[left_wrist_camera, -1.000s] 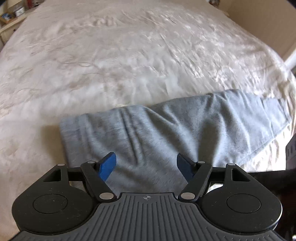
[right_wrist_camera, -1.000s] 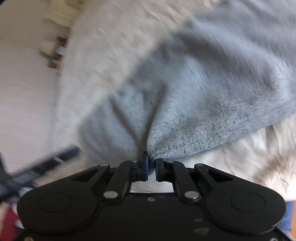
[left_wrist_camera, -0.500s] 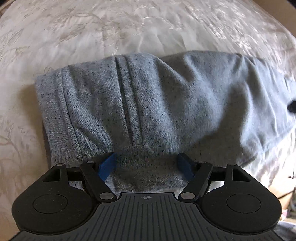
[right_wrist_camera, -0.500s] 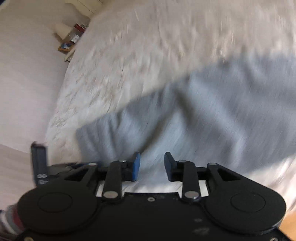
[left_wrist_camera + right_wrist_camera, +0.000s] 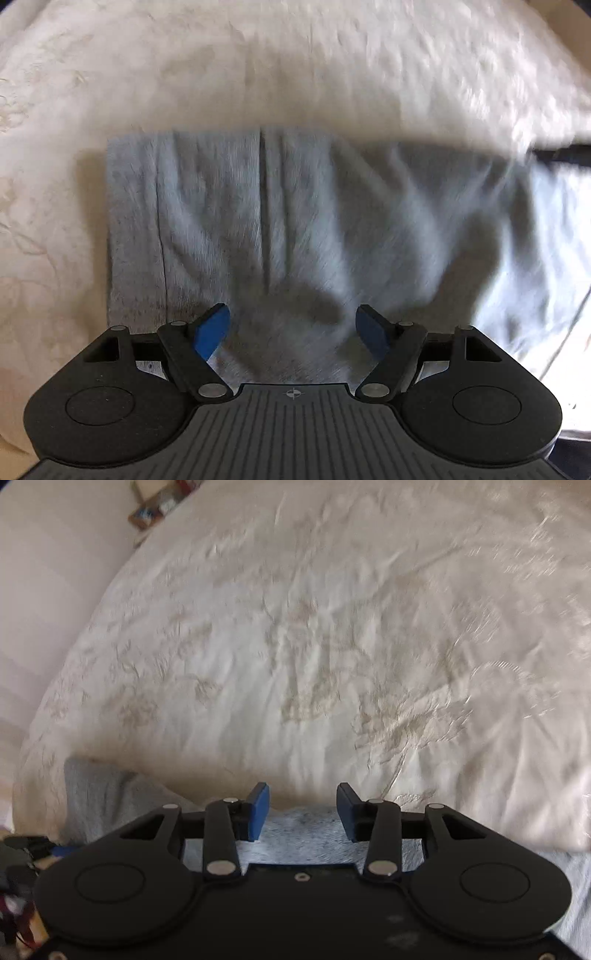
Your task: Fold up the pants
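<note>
Pants, grey knit lying part-folded on the bed, will be soft, light & floppy w/ no slip, so take a doubled edge; your left claw hangs wide, empty, right claw is opening, nothing gripped.

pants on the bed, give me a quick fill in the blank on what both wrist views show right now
1. The grey pants lie on a cream ____.
2. The pads of the left tool are coloured ____.
3. Between the opening pads of the right tool there is ____ gripped.
4. The seams in the left wrist view run ____ from the camera.

Missing words: bedspread; blue; nothing; away
</note>
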